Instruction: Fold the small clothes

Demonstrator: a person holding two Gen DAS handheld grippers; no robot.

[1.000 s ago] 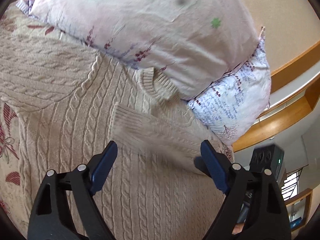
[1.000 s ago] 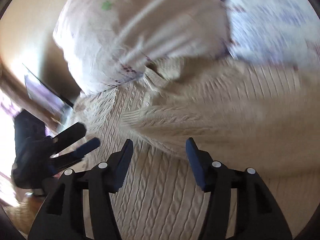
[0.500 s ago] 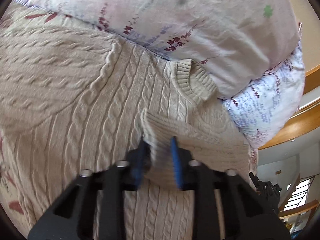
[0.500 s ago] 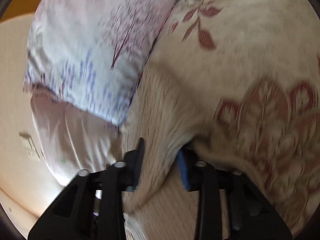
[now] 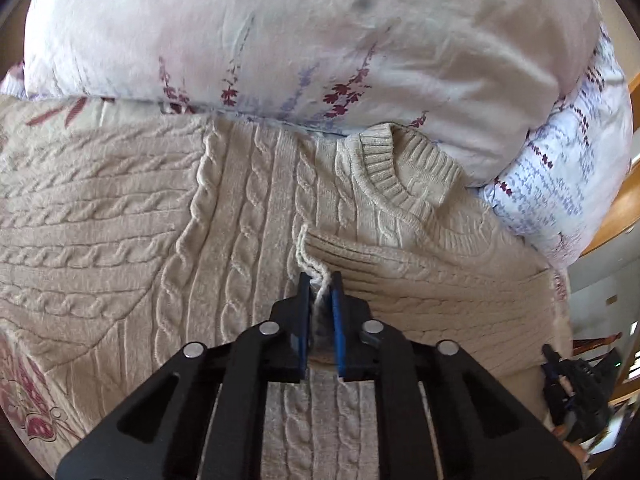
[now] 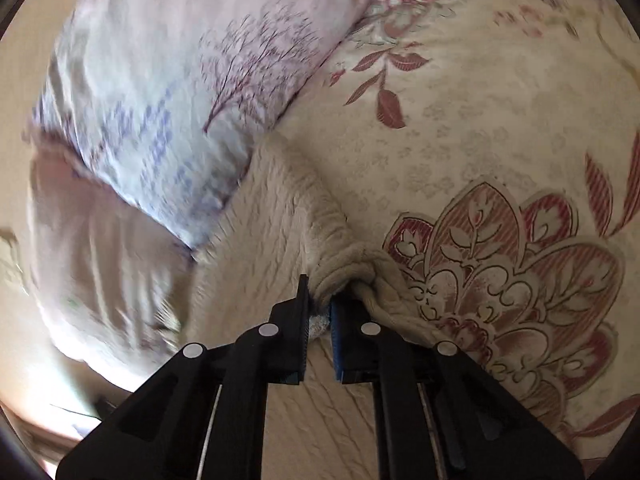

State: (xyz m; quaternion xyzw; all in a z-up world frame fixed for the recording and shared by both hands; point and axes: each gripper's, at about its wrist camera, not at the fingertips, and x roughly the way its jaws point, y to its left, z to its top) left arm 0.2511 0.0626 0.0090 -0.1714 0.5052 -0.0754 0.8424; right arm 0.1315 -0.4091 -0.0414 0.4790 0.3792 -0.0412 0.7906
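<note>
A beige cable-knit sweater (image 5: pixel 240 220) lies flat on the bed, its ribbed collar (image 5: pixel 400 168) up against a pillow. One sleeve is folded across the chest. My left gripper (image 5: pixel 320 280) is shut on that sleeve's cuff (image 5: pixel 314 252), with the knit pinched between the blue pads. In the right wrist view my right gripper (image 6: pixel 320 292) is shut on a bunched fold (image 6: pixel 344 264) at the sweater's (image 6: pixel 260 240) outer edge, where it meets the floral bedspread.
A pale floral pillow (image 5: pixel 280 40) and a white-and-purple one (image 5: pixel 560 184) crowd the top of the sweater. The flowered bedspread (image 6: pixel 500 140) stretches out to the right of the garment. A wooden bed frame (image 5: pixel 624 208) shows at the far right.
Both grippers came down onto the sweater and shut, the left on the folded sleeve's cuff, the right on the side edge. The right gripper swung and rolled a good deal.
</note>
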